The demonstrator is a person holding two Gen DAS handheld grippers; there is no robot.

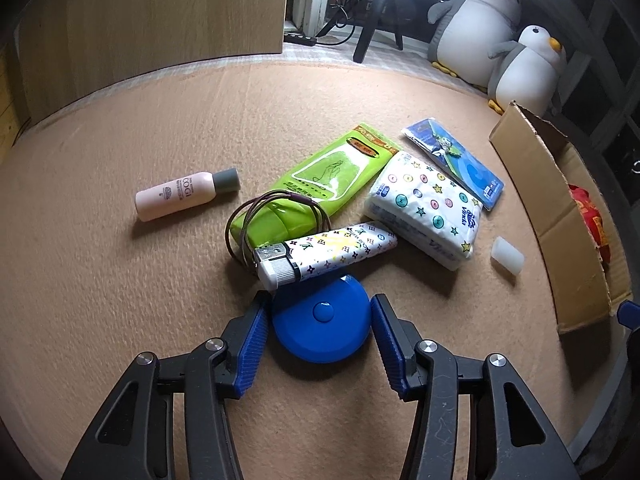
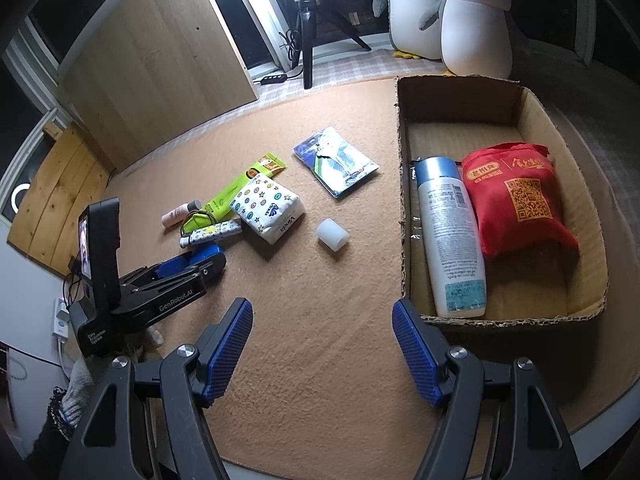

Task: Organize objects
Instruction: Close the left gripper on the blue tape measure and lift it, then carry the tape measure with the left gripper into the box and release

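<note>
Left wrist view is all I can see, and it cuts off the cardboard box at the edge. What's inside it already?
Observer: A white bottle with a blue-grey cap lies flat along the left wall of the cardboard box.
Operator: Anything else? I only see a bit of red.
Observer: That is a red pouch printed with a QR code, lying to the right of the bottle.
Operator: And where's the right gripper?
Observer: The right gripper is open over the bare mat, just left of the box's near corner, with nothing between its jaws.
</note>
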